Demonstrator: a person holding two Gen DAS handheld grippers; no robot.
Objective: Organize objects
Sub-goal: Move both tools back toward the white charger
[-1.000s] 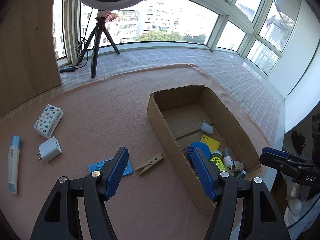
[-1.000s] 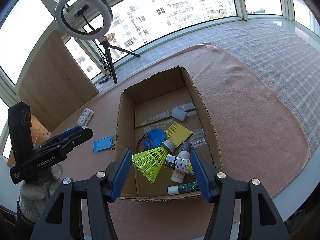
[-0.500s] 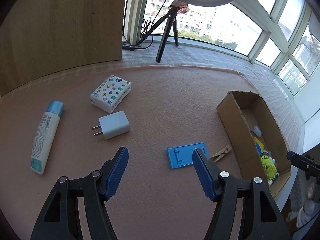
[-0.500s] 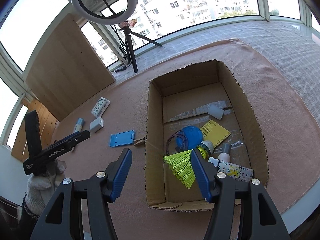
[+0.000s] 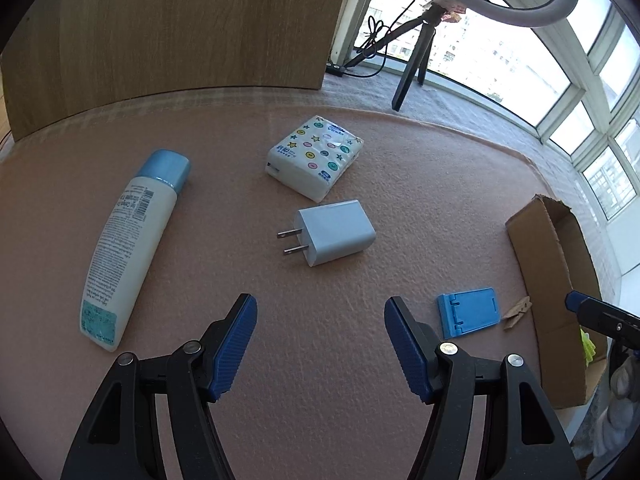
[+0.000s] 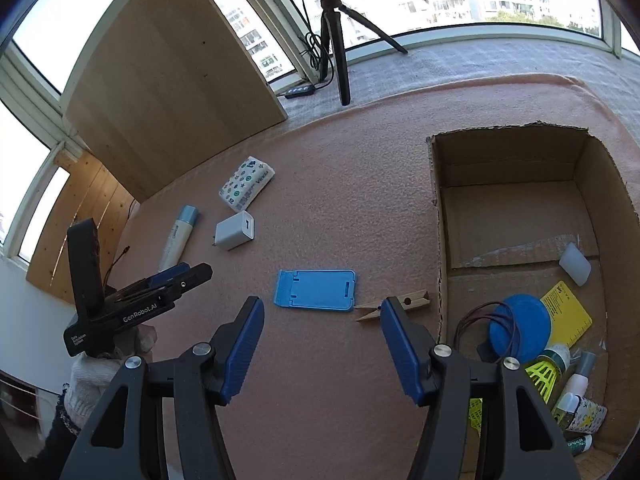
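Observation:
On the pink mat lie a white wall charger (image 5: 332, 232) (image 6: 235, 230), a starred tissue pack (image 5: 316, 156) (image 6: 247, 182), a white bottle with a blue cap (image 5: 132, 240) (image 6: 179, 236), a blue phone stand (image 5: 468, 312) (image 6: 316, 290) and a wooden clothespin (image 6: 394, 304) (image 5: 517, 312). My left gripper (image 5: 320, 344) hangs open above the mat just short of the charger, nothing between its fingers. My right gripper (image 6: 322, 340) is open too, hovering just short of the phone stand and the clothespin. The cardboard box (image 6: 440, 240) (image 5: 536, 256) holds a shuttlecock (image 6: 540, 372), a blue disc (image 6: 520, 328), a yellow card and small bottles.
A ring light on a black tripod (image 6: 340, 40) (image 5: 412, 64) stands at the mat's far edge with a power strip and cables beside it. A wooden panel (image 5: 172, 28) leans at the back left. A gloved hand (image 6: 92, 384) holds the left gripper at the mat's left edge.
Both grippers swung left, away from the box. The left one now faces the charger, bottle and tissue pack, closer and lower. The right one now faces the phone stand and clothespin. Jaw gaps are unchanged.

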